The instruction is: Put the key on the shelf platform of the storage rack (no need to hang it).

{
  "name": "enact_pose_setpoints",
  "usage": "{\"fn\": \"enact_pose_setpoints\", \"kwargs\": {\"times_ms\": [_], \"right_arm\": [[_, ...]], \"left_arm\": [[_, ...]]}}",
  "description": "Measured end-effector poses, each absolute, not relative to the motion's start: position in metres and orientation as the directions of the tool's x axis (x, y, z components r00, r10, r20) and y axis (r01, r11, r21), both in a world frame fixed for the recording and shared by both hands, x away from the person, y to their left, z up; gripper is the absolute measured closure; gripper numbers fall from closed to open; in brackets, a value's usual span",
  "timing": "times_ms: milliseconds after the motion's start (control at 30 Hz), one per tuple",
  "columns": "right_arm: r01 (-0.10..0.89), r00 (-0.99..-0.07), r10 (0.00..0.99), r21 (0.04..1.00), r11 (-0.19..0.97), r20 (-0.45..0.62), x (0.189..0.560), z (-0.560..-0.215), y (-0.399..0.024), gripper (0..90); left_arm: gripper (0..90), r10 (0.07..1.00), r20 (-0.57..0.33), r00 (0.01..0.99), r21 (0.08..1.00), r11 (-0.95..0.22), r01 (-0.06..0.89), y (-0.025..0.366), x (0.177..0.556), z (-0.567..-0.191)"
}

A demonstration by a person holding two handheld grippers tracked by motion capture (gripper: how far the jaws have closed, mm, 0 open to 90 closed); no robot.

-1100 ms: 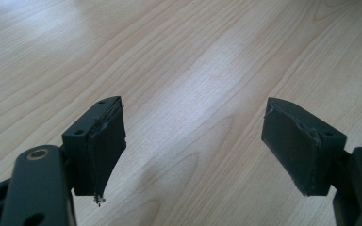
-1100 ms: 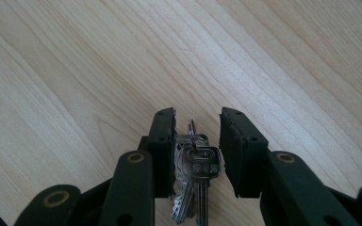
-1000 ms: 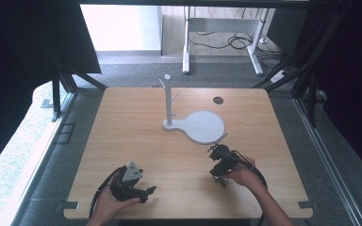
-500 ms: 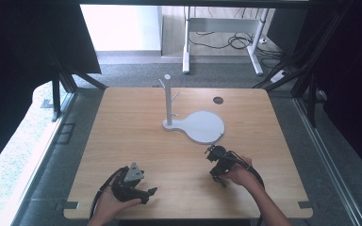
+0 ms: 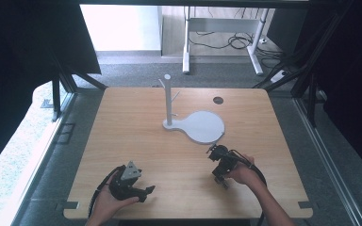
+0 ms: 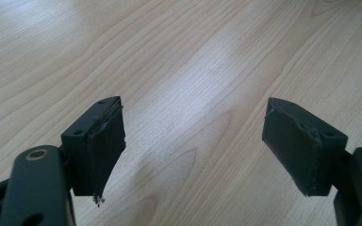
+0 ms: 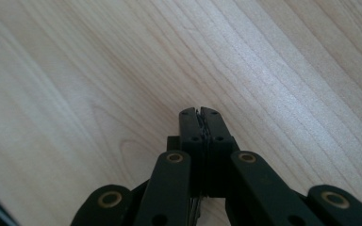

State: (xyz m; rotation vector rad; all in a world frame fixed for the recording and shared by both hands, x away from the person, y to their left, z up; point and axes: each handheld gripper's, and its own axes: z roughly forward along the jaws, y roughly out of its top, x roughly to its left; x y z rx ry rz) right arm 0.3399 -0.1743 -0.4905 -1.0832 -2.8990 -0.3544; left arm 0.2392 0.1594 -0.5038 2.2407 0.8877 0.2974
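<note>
My left gripper (image 5: 145,191) rests near the table's front edge at the left, held by a hand. Its jaws stand wide open over bare wood in the left gripper view (image 6: 193,146), with nothing between them. My right gripper (image 5: 213,153) lies on the table at the front right, just short of the white round plate (image 5: 202,127). Its jaws have just been closing and now meet, pad against pad (image 7: 200,113), with nothing between them.
A white stand has an upright post with pegs (image 5: 168,101) joined to the round plate at mid-table. A small dark hole (image 5: 218,100) sits in the wooden tabletop (image 5: 122,122) behind it. Black frame struts flank the table on both sides.
The right gripper's jaws have drawn together. Both hands stay where they were.
</note>
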Motion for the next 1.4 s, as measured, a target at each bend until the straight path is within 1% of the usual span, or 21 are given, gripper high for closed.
{"fn": "enact_pose_setpoints", "kwargs": {"times_ms": [133, 333, 433, 467, 533, 733, 933, 1400], "right_arm": [[0.661, -0.748, 0.649, 0.224, 0.716, 0.135, 0.342, -0.482, -0.183, 89.5], [0.663, -0.745, 0.653, 0.253, 0.705, 0.135, 0.340, -0.475, -0.194, 89.6], [0.667, -0.739, 0.662, 0.276, 0.692, 0.124, 0.338, -0.467, -0.201, 89.6], [0.665, -0.739, 0.662, 0.282, 0.691, 0.121, 0.338, -0.465, -0.202, 89.6], [0.667, -0.737, 0.665, 0.289, 0.686, 0.122, 0.337, -0.460, -0.204, 89.6], [0.666, -0.733, 0.673, 0.306, 0.680, 0.100, 0.337, -0.447, -0.209, 89.6], [0.673, -0.724, 0.685, 0.304, 0.674, 0.083, 0.340, -0.438, -0.212, 89.6], [0.682, -0.715, 0.695, 0.288, 0.672, 0.072, 0.351, -0.430, -0.212, 89.6]], "left_arm": [[22.1, 0.672, -0.037, 0.739, 0.679, -0.526, 0.513, 0.159, 0.239, -0.504], [22.1, 0.682, -0.035, 0.730, 0.683, -0.517, 0.516, 0.162, 0.239, -0.503], [22.2, 0.684, -0.036, 0.728, 0.684, -0.515, 0.517, 0.162, 0.239, -0.502], [22.2, 0.674, -0.055, 0.737, 0.690, -0.508, 0.516, 0.162, 0.239, -0.501], [22.2, 0.670, -0.062, 0.740, 0.694, -0.503, 0.514, 0.162, 0.239, -0.501], [22.2, 0.669, -0.055, 0.742, 0.690, -0.511, 0.512, 0.160, 0.238, -0.502], [22.3, 0.676, -0.058, 0.735, 0.696, -0.500, 0.515, 0.162, 0.238, -0.500], [22.2, 0.681, -0.061, 0.730, 0.698, -0.493, 0.519, 0.165, 0.239, -0.500]]}}
